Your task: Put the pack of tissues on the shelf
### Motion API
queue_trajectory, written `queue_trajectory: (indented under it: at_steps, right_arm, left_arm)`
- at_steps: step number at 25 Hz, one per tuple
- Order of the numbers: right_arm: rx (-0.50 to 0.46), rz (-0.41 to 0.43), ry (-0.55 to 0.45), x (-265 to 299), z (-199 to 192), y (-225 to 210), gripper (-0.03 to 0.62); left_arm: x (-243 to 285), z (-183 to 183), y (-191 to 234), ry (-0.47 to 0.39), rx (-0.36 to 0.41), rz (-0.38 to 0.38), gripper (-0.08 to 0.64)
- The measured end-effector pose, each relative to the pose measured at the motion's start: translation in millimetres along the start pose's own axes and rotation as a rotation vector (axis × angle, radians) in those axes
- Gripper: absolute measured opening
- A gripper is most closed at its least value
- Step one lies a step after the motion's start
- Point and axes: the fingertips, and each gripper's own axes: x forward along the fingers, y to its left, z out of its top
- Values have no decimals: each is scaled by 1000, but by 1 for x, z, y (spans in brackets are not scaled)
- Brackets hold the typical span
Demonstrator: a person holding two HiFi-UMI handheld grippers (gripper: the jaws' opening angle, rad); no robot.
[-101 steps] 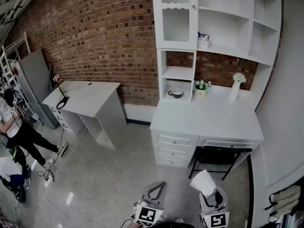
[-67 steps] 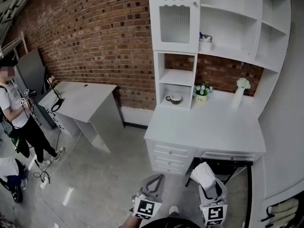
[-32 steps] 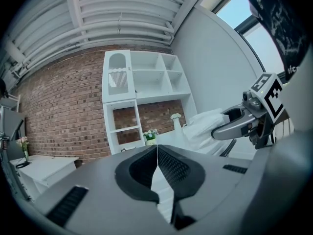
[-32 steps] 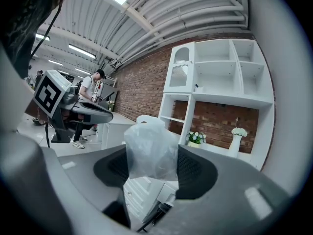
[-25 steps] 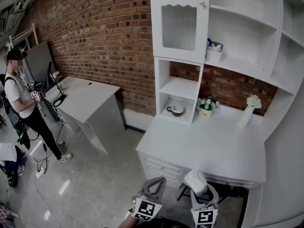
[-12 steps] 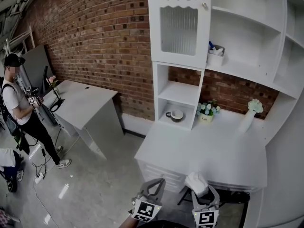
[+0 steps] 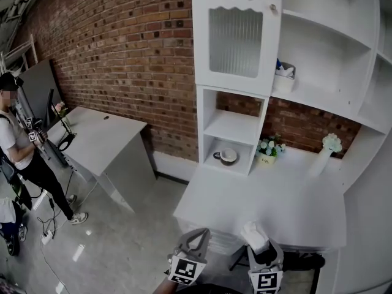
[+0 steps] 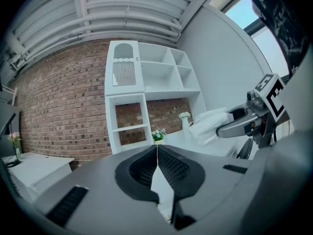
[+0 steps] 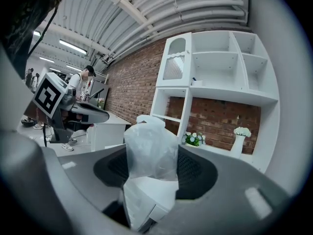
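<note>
The right gripper point(image 7: 264, 250) hangs low in front of the tall white shelf unit point(image 7: 234, 122). Its fingers point(image 9: 198, 173) are clenched on the pack of tissues point(image 9: 149, 151), whose crinkled clear wrapping sticks up past the fingertips. The pack is not on the shelf unit; it is held short of it, about at the near edge of the white surface point(image 7: 269, 195) at the unit's foot. The left gripper point(image 7: 200, 234) is just left of the right one, equally short of the unit, its fingers point(image 8: 172, 168) pressed together on nothing. A small bowl point(image 7: 228, 157) sits in the unit's lowest open cubby. Just right of that cubby a pot of flowers point(image 7: 267, 155) stands on the surface, and farther right a white vase point(image 7: 323, 160). A small box point(image 7: 283, 78) rests on a higher shelf. Well left of the unit, a person point(image 7: 18, 158) stands by a second white surface point(image 7: 92, 139).
</note>
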Motion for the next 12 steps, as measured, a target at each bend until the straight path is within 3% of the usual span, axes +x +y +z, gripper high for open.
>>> queue_trajectory:
  at_steps: [12]
  right_arm:
    - [-9,-38,4,63,21,10,236]
  left_arm:
    - [35,-6,56,-10,23,-46,11]
